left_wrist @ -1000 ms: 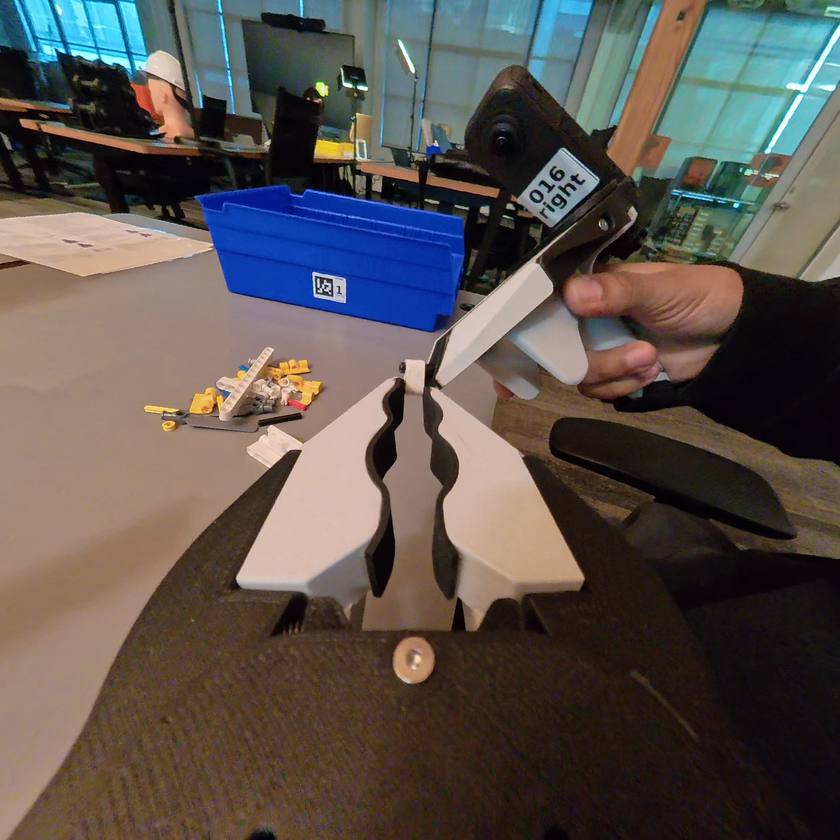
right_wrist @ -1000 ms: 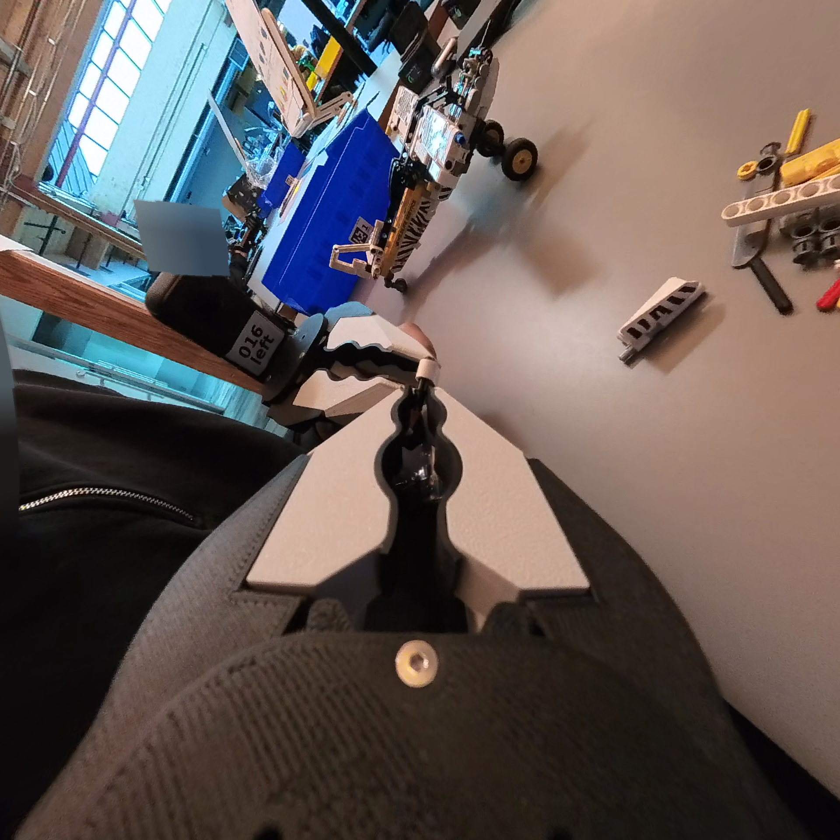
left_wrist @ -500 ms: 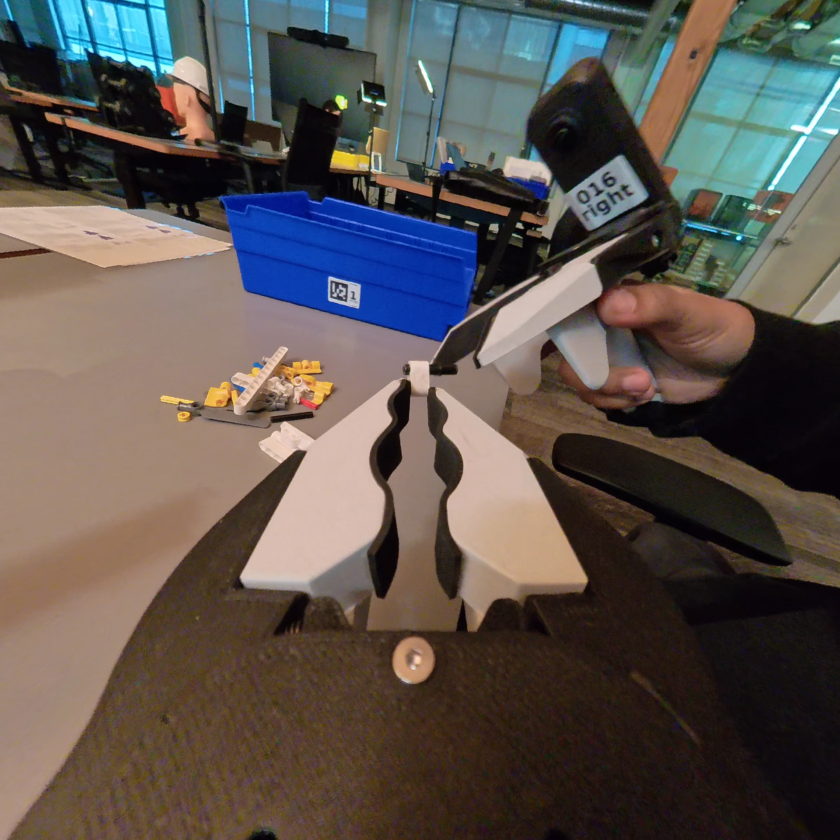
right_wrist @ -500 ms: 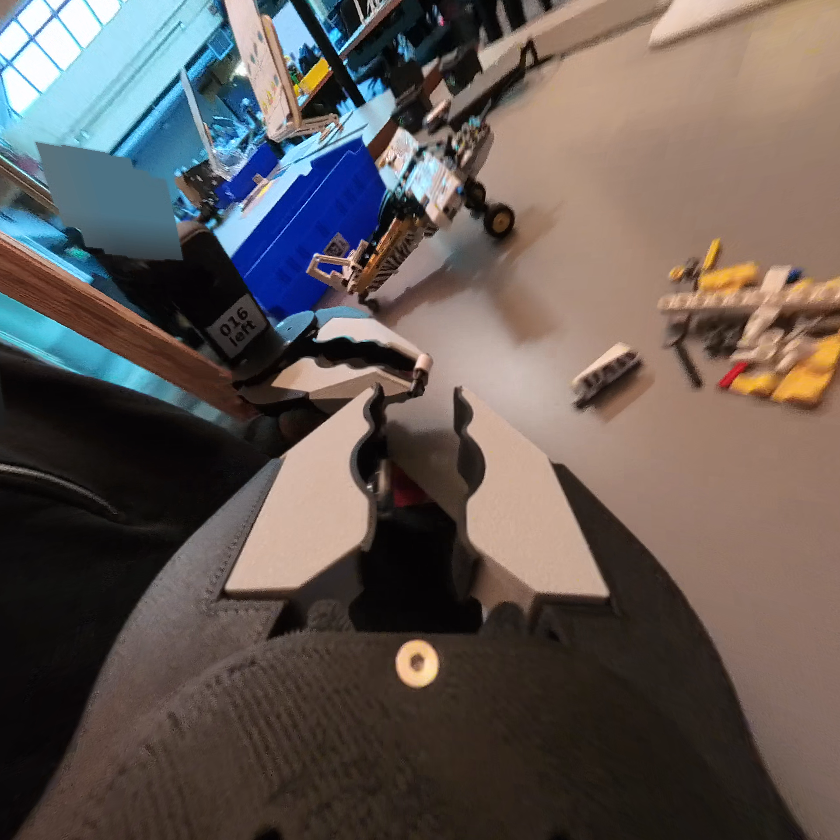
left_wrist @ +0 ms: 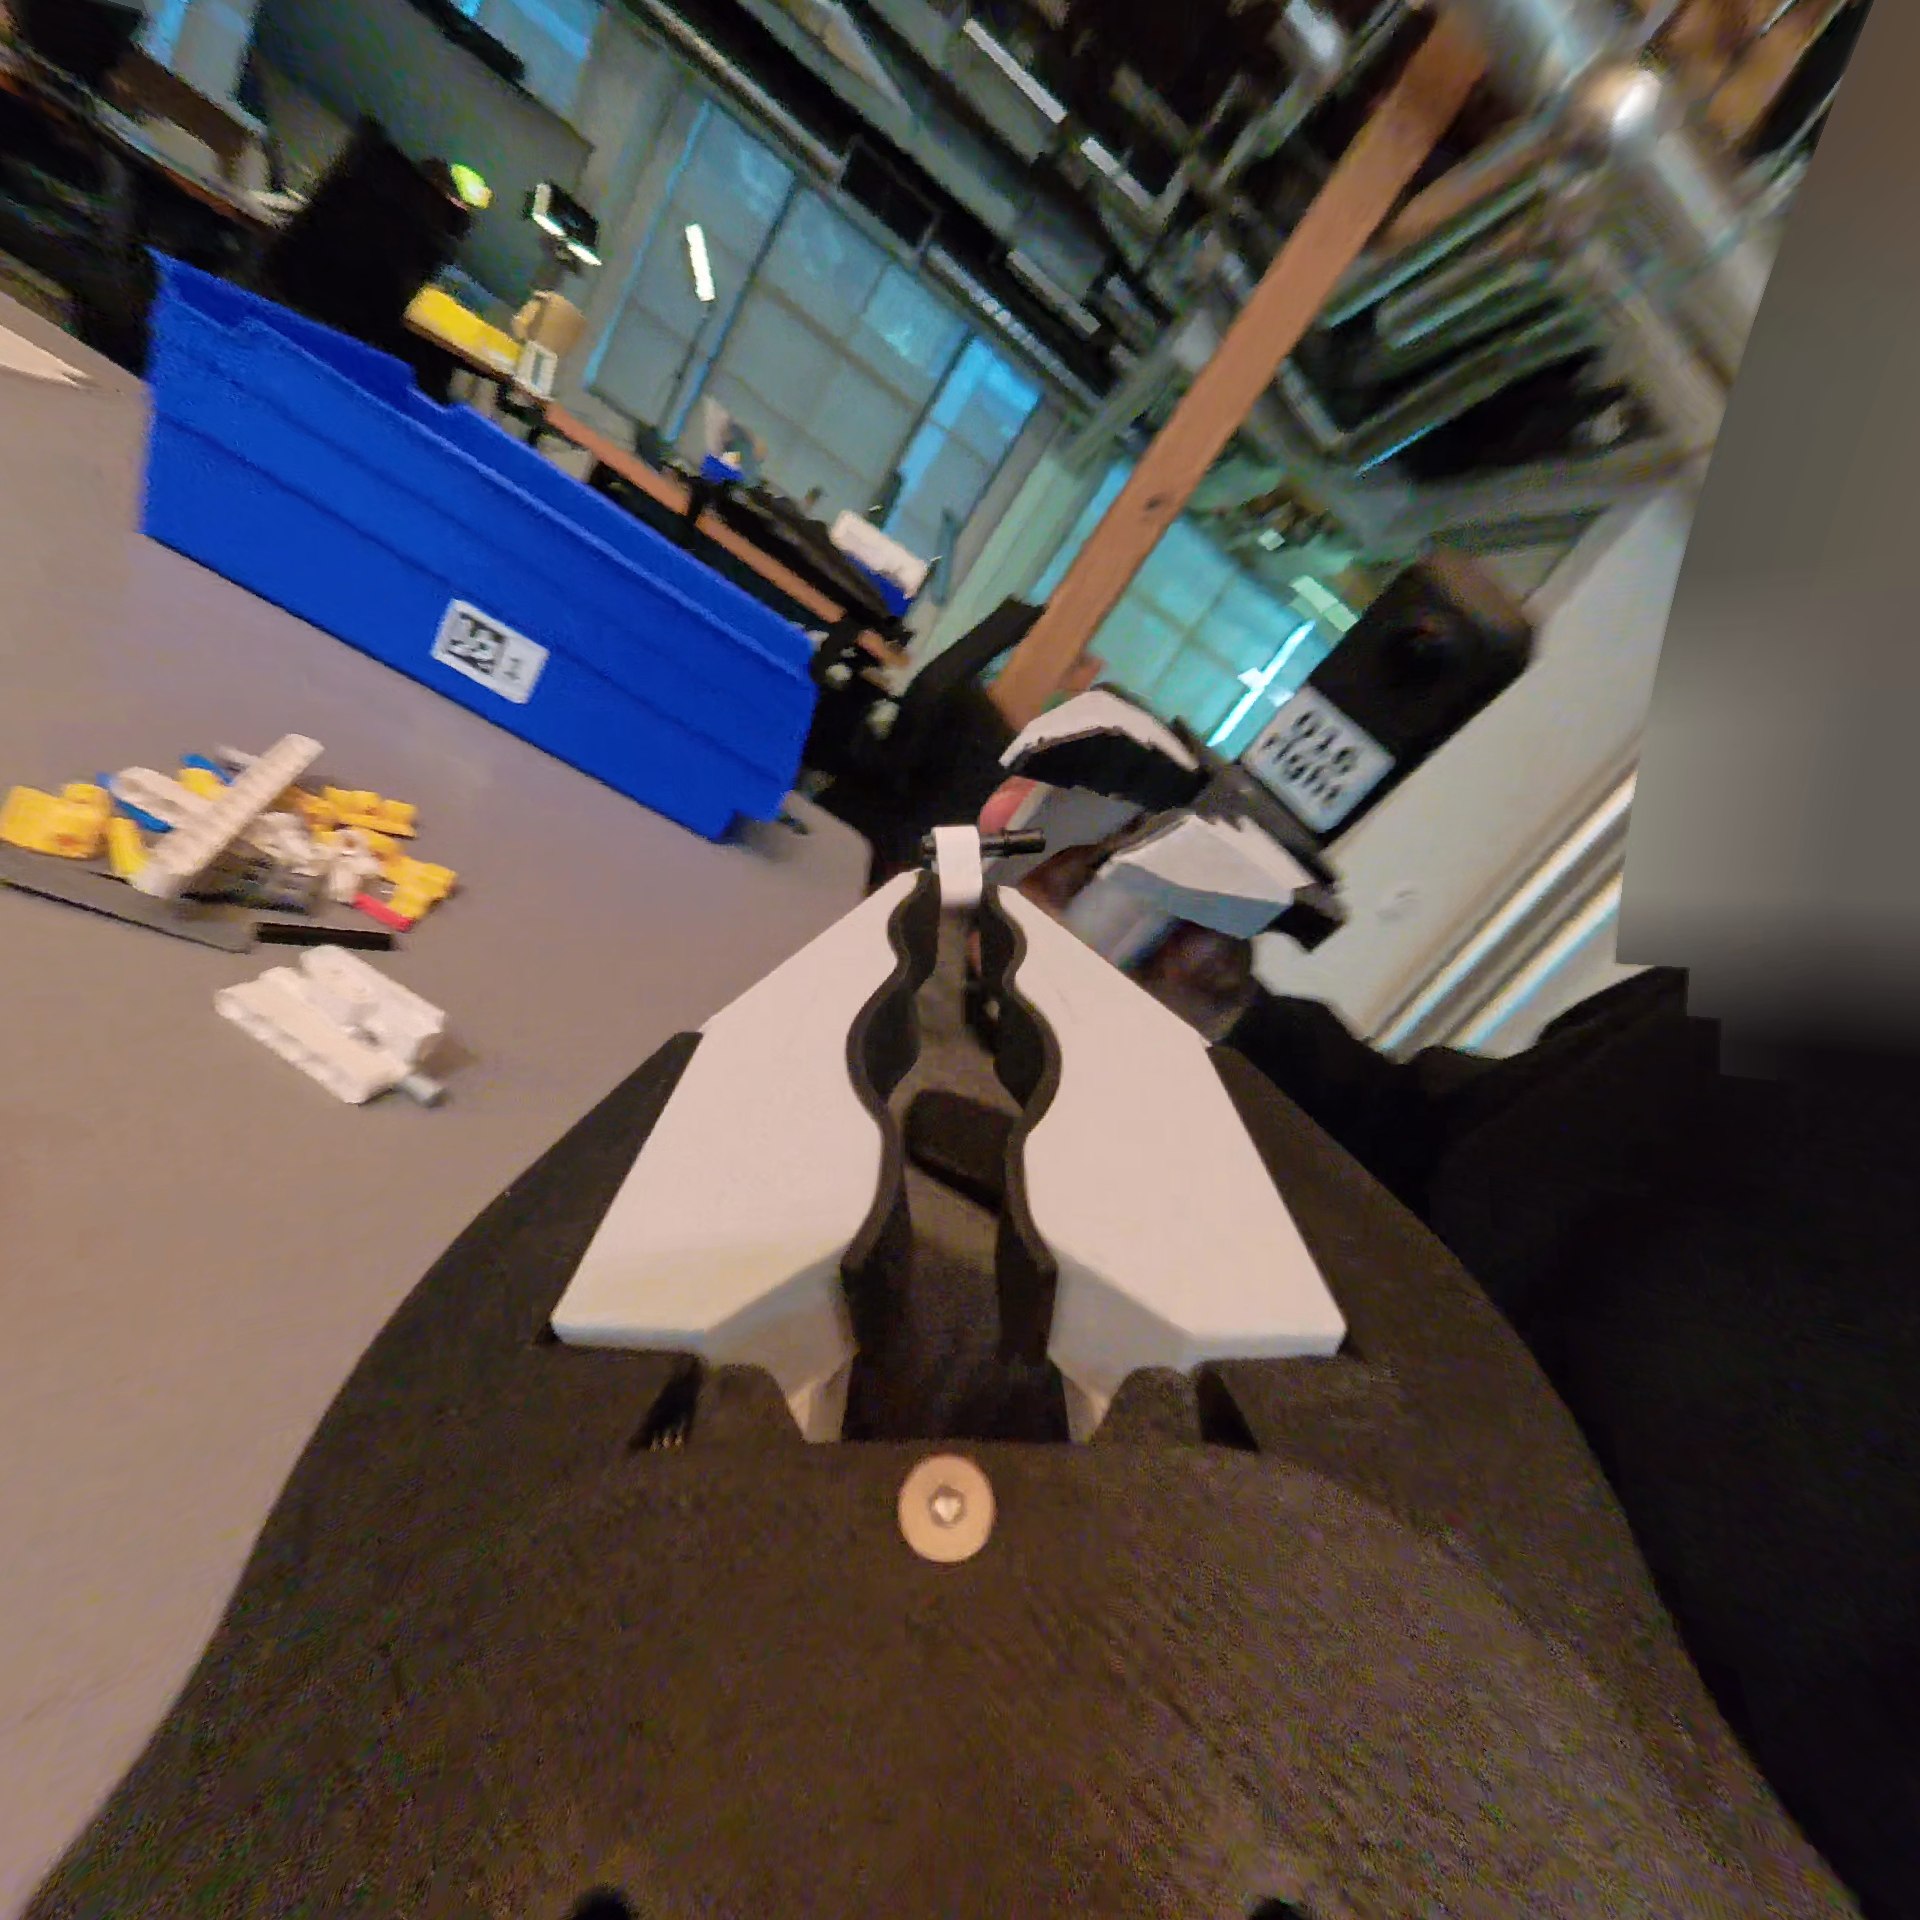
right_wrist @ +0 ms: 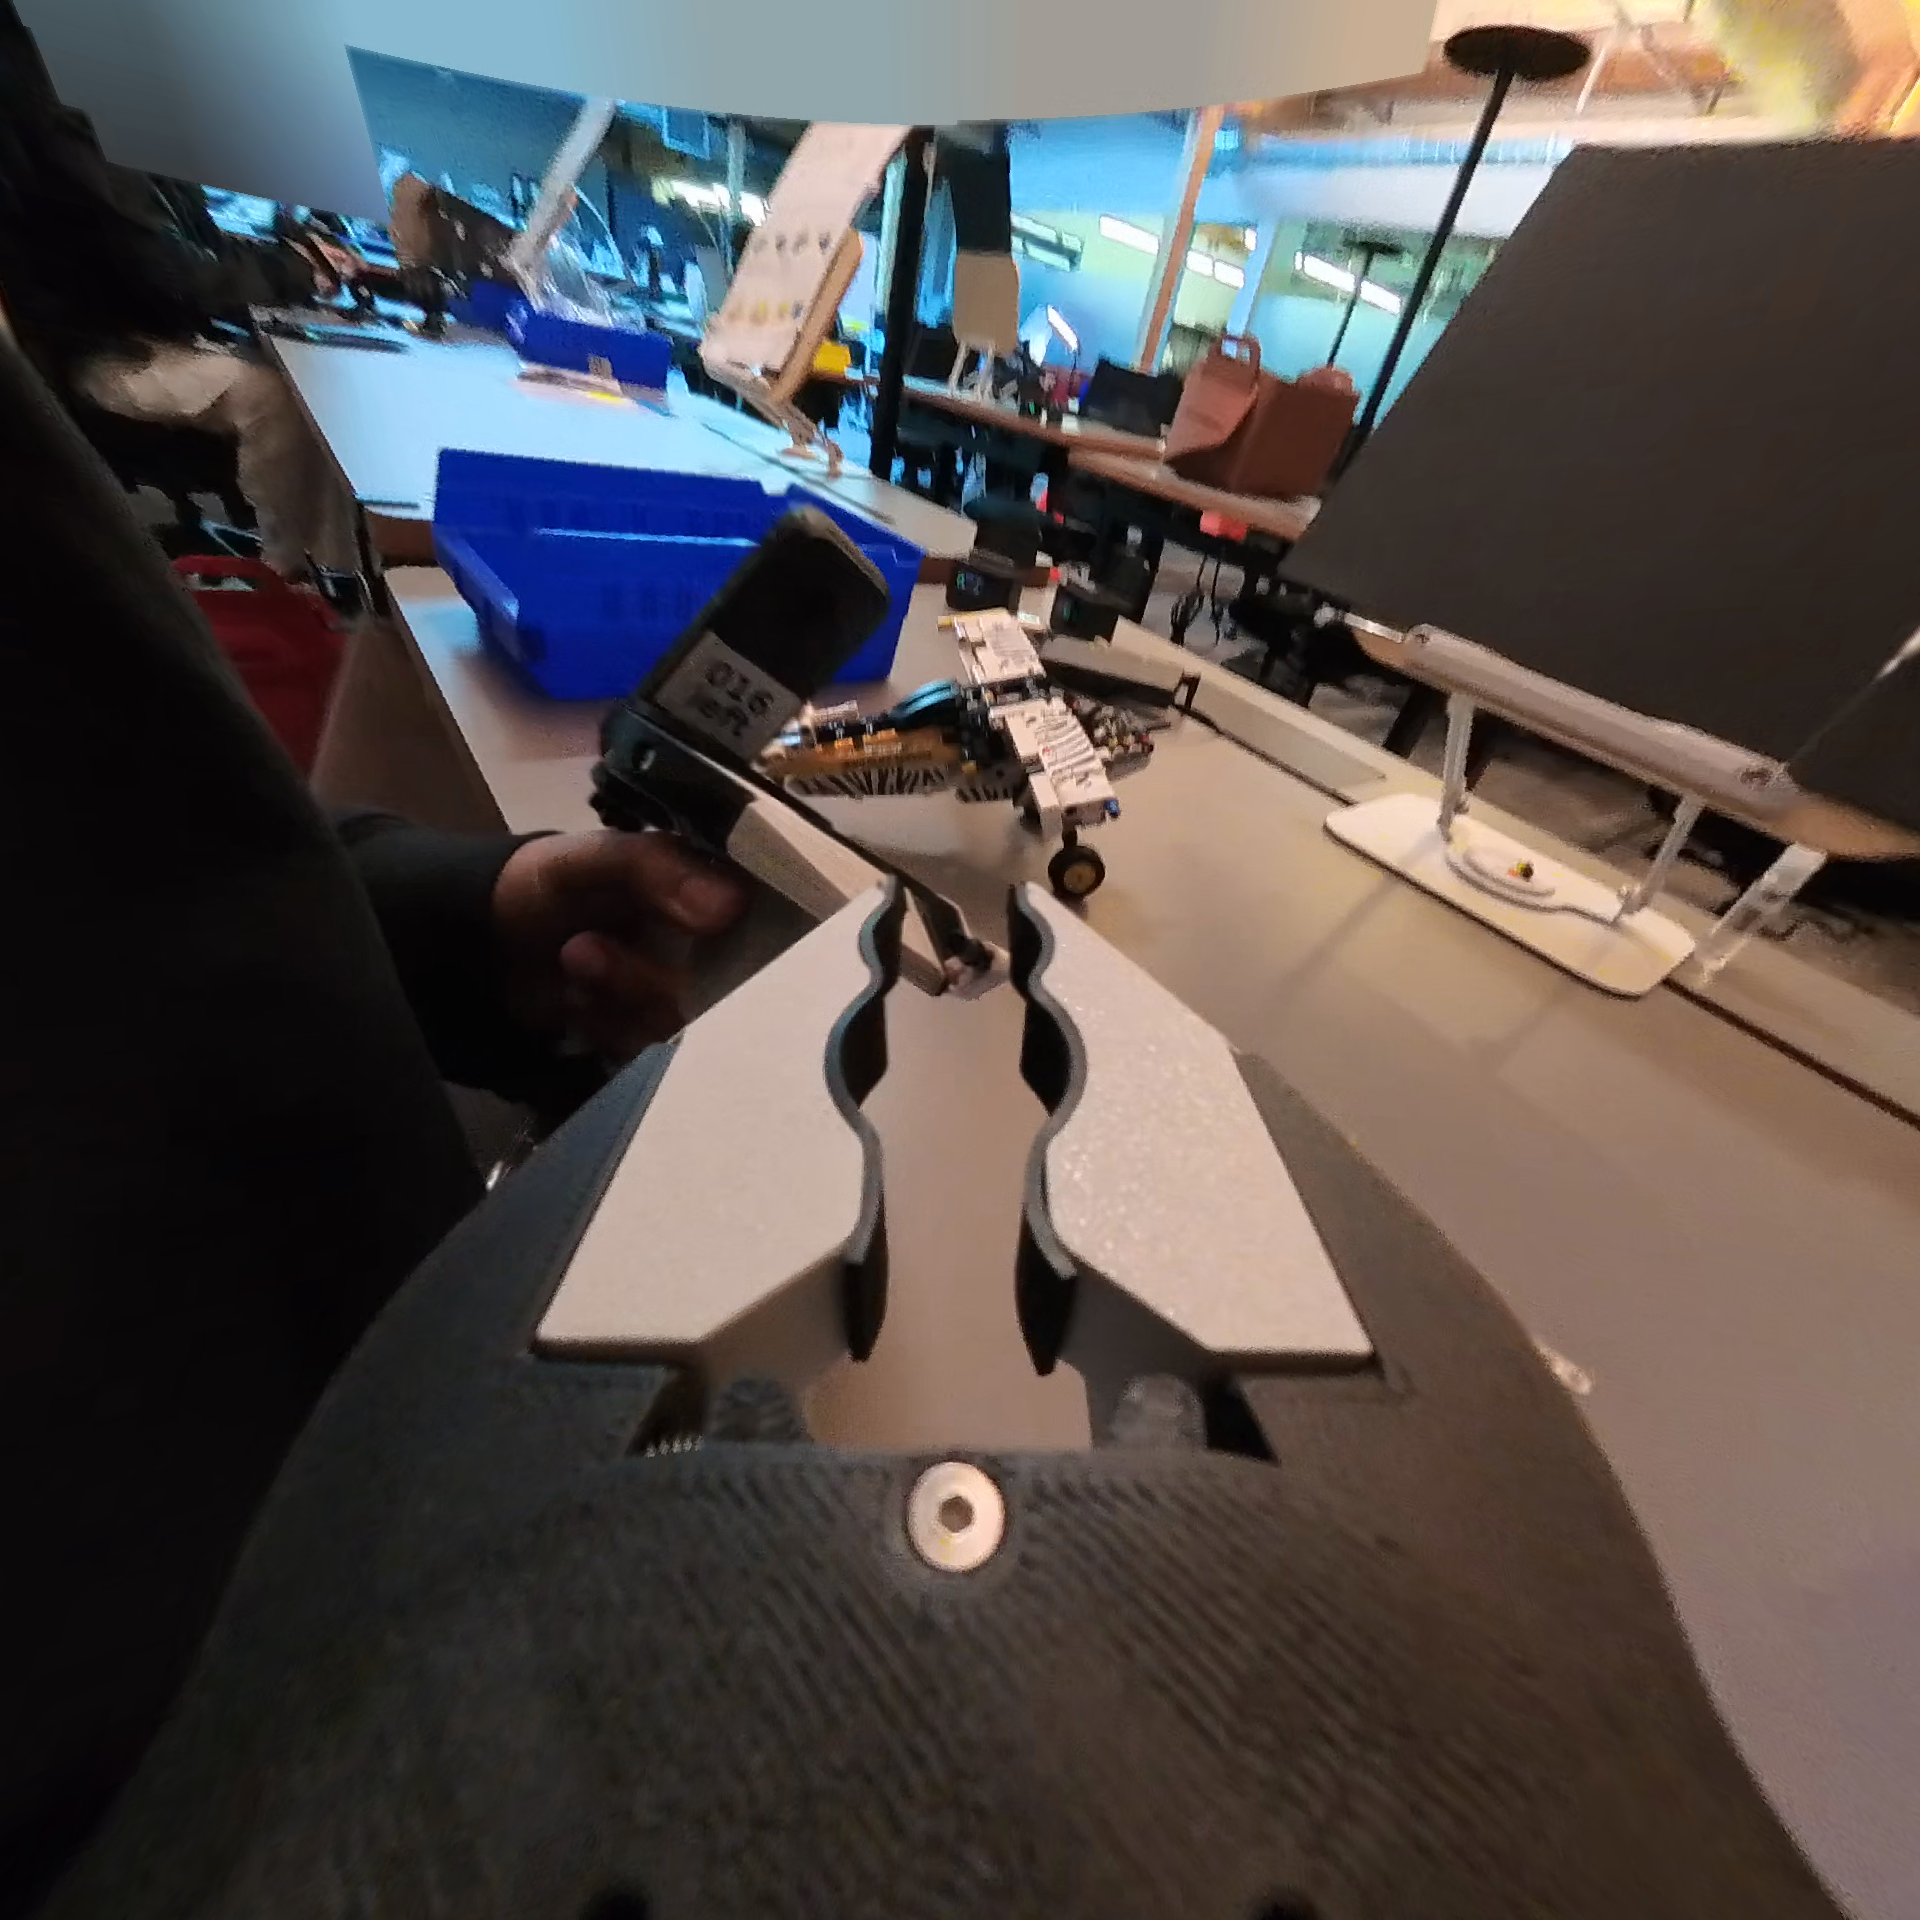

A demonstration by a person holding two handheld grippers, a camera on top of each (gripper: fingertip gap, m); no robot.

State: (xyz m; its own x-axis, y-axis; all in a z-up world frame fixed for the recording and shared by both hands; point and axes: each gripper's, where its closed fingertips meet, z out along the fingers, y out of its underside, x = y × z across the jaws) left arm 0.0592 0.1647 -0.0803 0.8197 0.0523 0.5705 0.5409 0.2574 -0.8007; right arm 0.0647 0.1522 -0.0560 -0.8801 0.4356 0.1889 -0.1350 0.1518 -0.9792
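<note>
My left gripper is shut on a small white brick piece. A black pin sticks out of the piece's right side. My right gripper faces that pin from the right with its jaws apart. In the right wrist view my right gripper is open. The left gripper's tip with the white piece sits between its fingers, with a gap on both sides. A hand holds the left gripper.
A blue bin stands on the grey table. A pile of yellow, white and grey bricks and a white panel piece lie to the left. A brick-built vehicle and a white stand base stand beyond the grippers.
My right gripper was shut at the pin, then opened and drew back. It has swung round and its jaws now stand partly closed around the left gripper's tip. The left gripper stays shut on the white piece.
</note>
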